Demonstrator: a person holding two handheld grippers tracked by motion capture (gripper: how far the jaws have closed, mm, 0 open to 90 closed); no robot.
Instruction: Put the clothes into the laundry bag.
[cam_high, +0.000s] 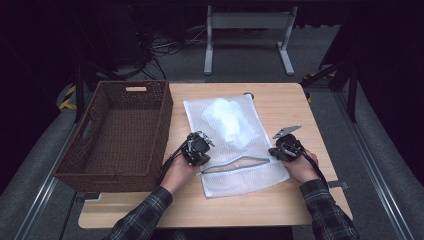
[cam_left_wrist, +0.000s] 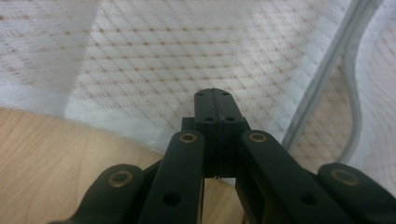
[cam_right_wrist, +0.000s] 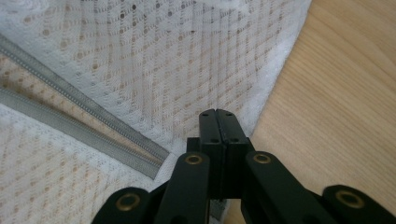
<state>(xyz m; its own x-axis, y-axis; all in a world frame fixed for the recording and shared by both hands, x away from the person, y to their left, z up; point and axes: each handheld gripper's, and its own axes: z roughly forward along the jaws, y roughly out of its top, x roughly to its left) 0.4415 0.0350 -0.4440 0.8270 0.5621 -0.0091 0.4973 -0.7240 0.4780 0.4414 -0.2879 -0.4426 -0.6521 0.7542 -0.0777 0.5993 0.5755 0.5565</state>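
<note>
A pale wooden table (cam_high: 295, 107) stands on grey floor (cam_high: 240, 67), dark surroundings, a metal frame (cam_high: 248, 22) behind.

White mesh laundry bag (cam_high: 235, 145), soft, perforated, grey zipper (cam_high: 235, 164); matt pale wood table (cam_high: 295, 200); rough brown wicker basket (cam_high: 120, 135).

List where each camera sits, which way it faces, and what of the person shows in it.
High view: above the person's side, facing forward and down on the table; forearms, left gripper, right gripper.
Left gripper view: rides the left gripper, jaws shut, facing the mesh bag.
Right gripper view: rides the right gripper, jaws shut, at the bag's edge.
All share the mesh bag's grey zipper.
</note>
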